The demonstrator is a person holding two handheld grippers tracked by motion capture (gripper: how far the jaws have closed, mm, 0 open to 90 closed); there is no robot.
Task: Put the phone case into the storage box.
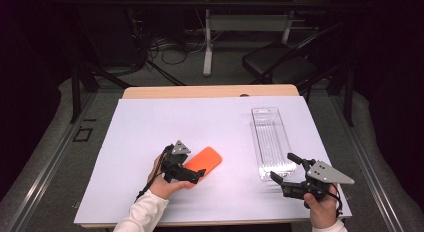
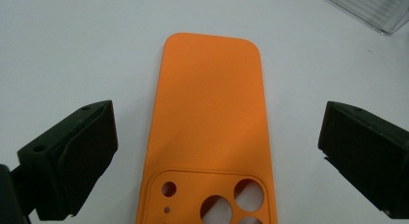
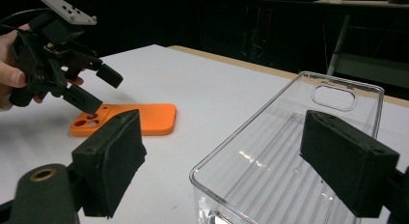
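Claws number two, one in each hand. The left claw (image 1: pixel 192 173) hangs released over the near end of the one orange phone case (image 1: pixel 201 163), its jaws spread wide to either side of the case and clear of its edges, nothing gripped; in the left gripper view the case (image 2: pixel 210 122) lies flat between them, camera cut-outs nearest. The right claw (image 1: pixel 284 168), also released and holding nothing, sits at the near end of the single clear plastic tray (image 1: pixel 270 142), jaws apart and level with its near rim. Case lies left of centre on the white table (image 1: pixel 150 127), tray well apart to its right, running near to far.
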